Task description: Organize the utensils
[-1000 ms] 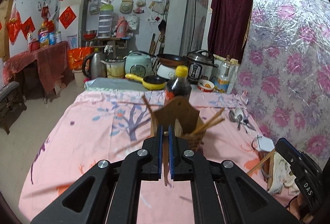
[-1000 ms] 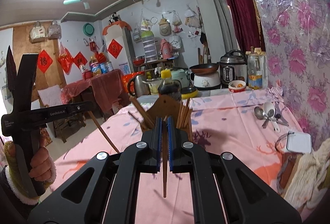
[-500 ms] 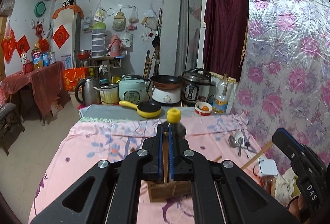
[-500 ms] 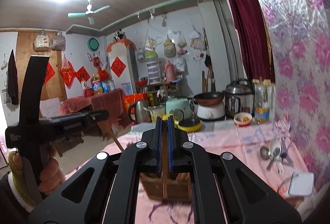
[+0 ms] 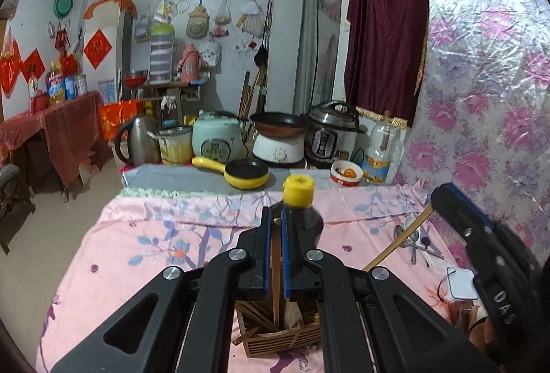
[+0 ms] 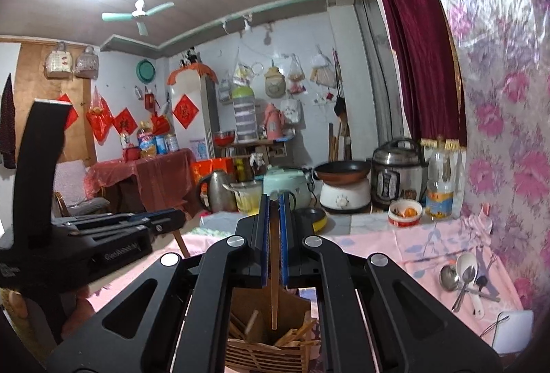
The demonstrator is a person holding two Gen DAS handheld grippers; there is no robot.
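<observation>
Below both tools, at the near edge of the pink floral surface (image 5: 165, 246), sits the wooden utensil holder (image 5: 282, 335) w/ several chopsticks already lying loose inside. Left tool (image 5: 274, 218) is clenched on one chopstick (image 5: 275, 273), which runs down betw. the blue pads w/ its lower end inside the holder. Right tool (image 6: 274, 198) is likewise clamped on its own chopstick (image 6: 274, 297); that stick hangs upright, its tip just over or just in the holder's (image 6: 271, 355) top – can't tell which.

Left-wrist view: the right tool's black body shows at the right edge, w/ its chopstick slanting down toward the holder. Right-wrist view: the left tool's black frame fills the left side, a hand (image 6: 20, 301) wrapped round its grip.

Just beyond the holder stands a dark sauce bottle w/ yellow cap (image 5: 298, 192), partly hidden by the left tool. To the right on the cloth lies a small heap of metal & white spoons (image 6: 464, 277), well apart from the holder; a white flat item w/ a wire loop (image 5: 462, 283) lies nearer, beside them.

Far end of the surface, on a grey strip: yellow mini pan (image 5: 245, 172), steel kettle (image 5: 137, 139), mint rice cooker (image 5: 216, 141), dark pan on a white base (image 5: 279, 136), pressure cooker (image 5: 331, 132), small bowl (image 5: 346, 172), clear oil bottle (image 5: 380, 149). Right side is a pink-flower foil wall (image 5: 488, 98) w/ a maroon curtain (image 5: 385, 29).
</observation>
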